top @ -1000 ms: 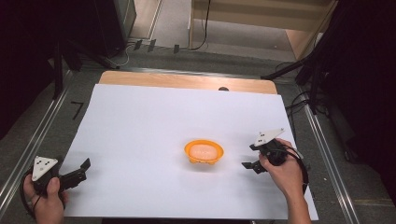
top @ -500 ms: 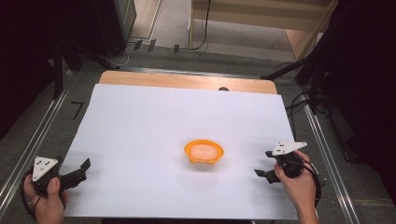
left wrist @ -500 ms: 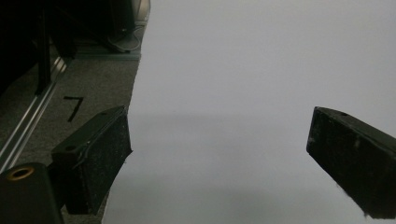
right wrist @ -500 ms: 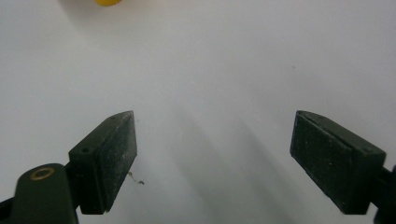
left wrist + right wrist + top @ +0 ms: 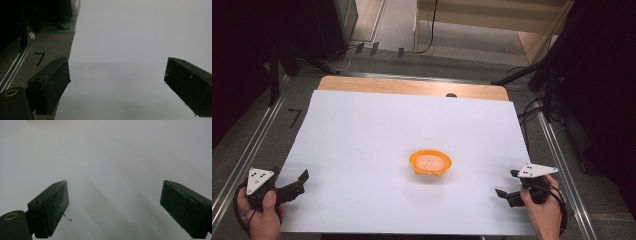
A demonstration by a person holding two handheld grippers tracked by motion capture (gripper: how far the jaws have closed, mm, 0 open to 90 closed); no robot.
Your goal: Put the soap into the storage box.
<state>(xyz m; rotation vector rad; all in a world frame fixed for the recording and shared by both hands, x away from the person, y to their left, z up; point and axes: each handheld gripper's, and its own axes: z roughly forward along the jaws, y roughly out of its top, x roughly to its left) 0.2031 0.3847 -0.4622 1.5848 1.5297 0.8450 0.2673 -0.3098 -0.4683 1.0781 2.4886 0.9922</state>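
Orange and shiny, the little bowl (image 5: 430,163) is sitting near the middle of the white sheet (image 5: 362,130) that is covering the table. It is standing upright with its open side facing up, and something pale is lying inside it; I cannot tell what. From above it is looking a bit like an oval, with its long way running left to right across the table.

Nothing is touching the bowl. The right gripper (image 5: 508,185) is waiting well apart from it, near the right edge of the sheet, with its jaws wide apart and nothing between them. These jaws have just been opening. The left gripper (image 5: 302,181) is resting at the near left corner, also well apart from the bowl, and its jaws are standing wide with only the sheet showing between them.

It is looking like the bowl is already set down and let go, so little seems left to do.
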